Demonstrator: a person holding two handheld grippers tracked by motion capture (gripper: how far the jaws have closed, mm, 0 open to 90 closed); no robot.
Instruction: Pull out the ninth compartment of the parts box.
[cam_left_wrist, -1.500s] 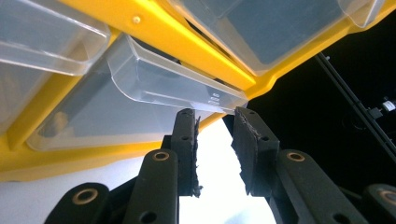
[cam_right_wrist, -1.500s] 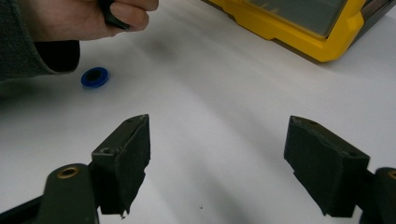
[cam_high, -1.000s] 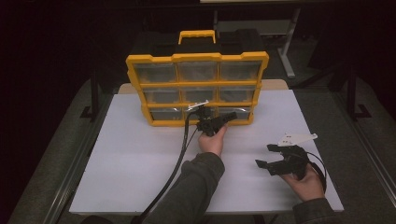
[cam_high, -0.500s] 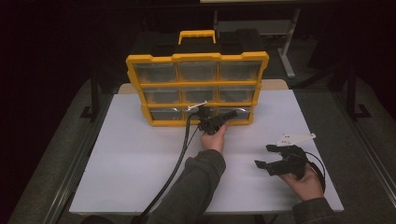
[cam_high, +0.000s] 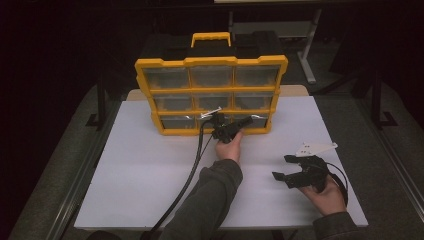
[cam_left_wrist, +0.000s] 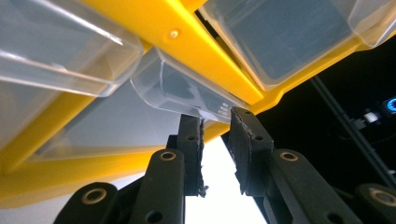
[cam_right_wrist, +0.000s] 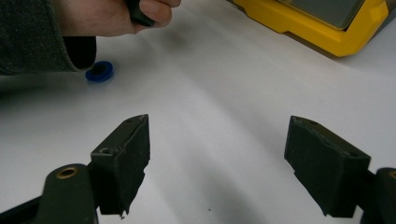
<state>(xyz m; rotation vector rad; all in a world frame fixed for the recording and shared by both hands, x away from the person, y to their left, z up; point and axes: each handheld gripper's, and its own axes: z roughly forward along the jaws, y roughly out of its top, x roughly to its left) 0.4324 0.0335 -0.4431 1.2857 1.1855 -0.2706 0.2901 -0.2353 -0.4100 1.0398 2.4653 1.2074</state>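
The left gripper's (cam_left_wrist: 217, 119) jaws pinch the clear drawer's (cam_left_wrist: 187, 91) lip; the right gripper's (cam_right_wrist: 217, 140) jaws gape.

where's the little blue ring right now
In the right gripper view, the blue ring lies at upper left on the white tabletop, right beside the person's grey sleeve.

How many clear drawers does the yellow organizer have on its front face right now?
9, in three rows of three on the yellow organizer: top row, middle row, bottom row. The left gripper partly covers the bottom middle drawer, its jaws at that drawer's lip.
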